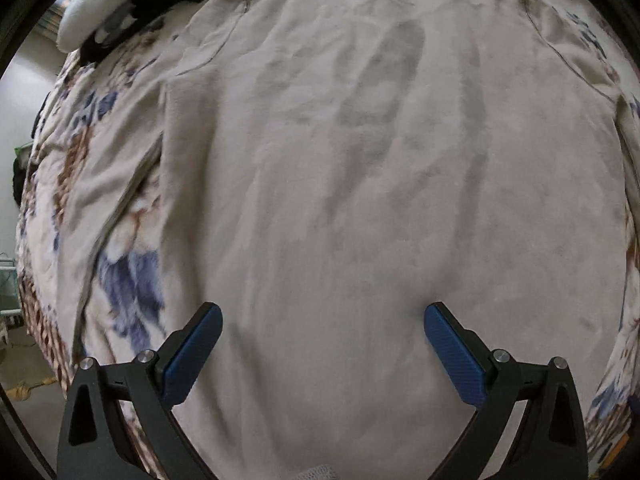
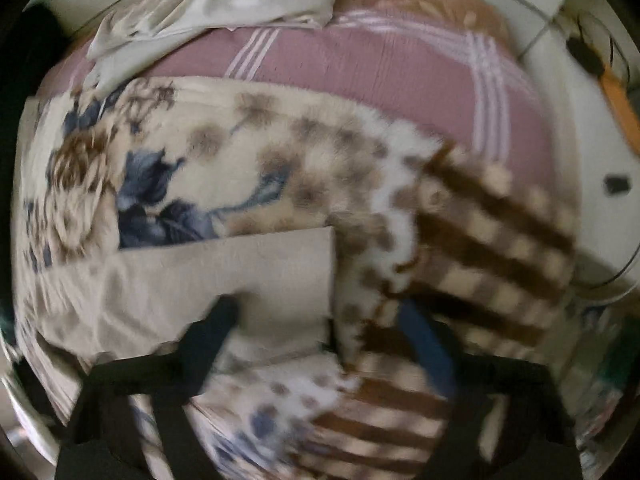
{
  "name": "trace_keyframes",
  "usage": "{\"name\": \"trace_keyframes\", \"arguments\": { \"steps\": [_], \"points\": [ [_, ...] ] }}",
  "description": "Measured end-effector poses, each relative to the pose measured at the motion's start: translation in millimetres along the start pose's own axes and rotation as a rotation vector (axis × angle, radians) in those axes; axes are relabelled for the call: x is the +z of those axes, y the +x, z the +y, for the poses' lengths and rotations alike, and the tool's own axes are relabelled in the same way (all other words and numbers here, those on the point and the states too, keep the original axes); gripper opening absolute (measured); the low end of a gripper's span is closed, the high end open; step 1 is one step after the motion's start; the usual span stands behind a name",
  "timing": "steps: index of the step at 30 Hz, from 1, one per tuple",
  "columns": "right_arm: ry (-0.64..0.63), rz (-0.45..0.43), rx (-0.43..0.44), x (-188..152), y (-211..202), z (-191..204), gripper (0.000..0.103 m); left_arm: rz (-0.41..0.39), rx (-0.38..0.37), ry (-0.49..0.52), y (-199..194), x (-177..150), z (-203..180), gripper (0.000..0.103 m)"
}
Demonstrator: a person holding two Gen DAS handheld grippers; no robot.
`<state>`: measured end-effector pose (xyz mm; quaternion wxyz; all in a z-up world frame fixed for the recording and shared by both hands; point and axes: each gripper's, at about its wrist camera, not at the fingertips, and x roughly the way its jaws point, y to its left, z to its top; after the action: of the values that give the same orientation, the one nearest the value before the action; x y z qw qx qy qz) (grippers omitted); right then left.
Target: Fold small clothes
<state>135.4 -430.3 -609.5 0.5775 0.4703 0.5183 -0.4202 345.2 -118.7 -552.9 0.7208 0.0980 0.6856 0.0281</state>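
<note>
A beige long-sleeved shirt (image 1: 360,180) lies spread flat on a patterned fleece blanket (image 1: 120,272), collar at the far end. My left gripper (image 1: 323,312) is open and empty, hovering over the shirt's lower middle. In the blurred right wrist view, one beige sleeve (image 2: 224,276) lies across the blanket (image 2: 240,168), its cuff end at the right. My right gripper (image 2: 320,316) is open just above the sleeve's cuff end, holding nothing.
A pile of white and black clothes (image 1: 132,4) sits at the blanket's far left corner. A pink striped sheet (image 2: 360,64) and a white garment (image 2: 224,4) lie beyond the blanket. The floor (image 2: 592,128) with cables is at right.
</note>
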Motion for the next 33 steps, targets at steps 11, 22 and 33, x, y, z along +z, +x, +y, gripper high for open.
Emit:
{"name": "trace_keyframes", "arguments": {
  "steps": [11,22,33],
  "points": [
    [-0.520,-0.311,0.029,-80,-108,147,0.006,-0.057,-0.005,-0.105,-37,-1,72,0.103],
    [-1.741,-0.297,0.083,-418,-108,293,0.006,-0.010,0.124,-0.389,-25,-83,193,0.103],
    [-2.210,-0.129,-0.190,-559,-2,185,0.007,0.086,0.173,-0.576,-1,-154,257,0.103]
  ]
}}
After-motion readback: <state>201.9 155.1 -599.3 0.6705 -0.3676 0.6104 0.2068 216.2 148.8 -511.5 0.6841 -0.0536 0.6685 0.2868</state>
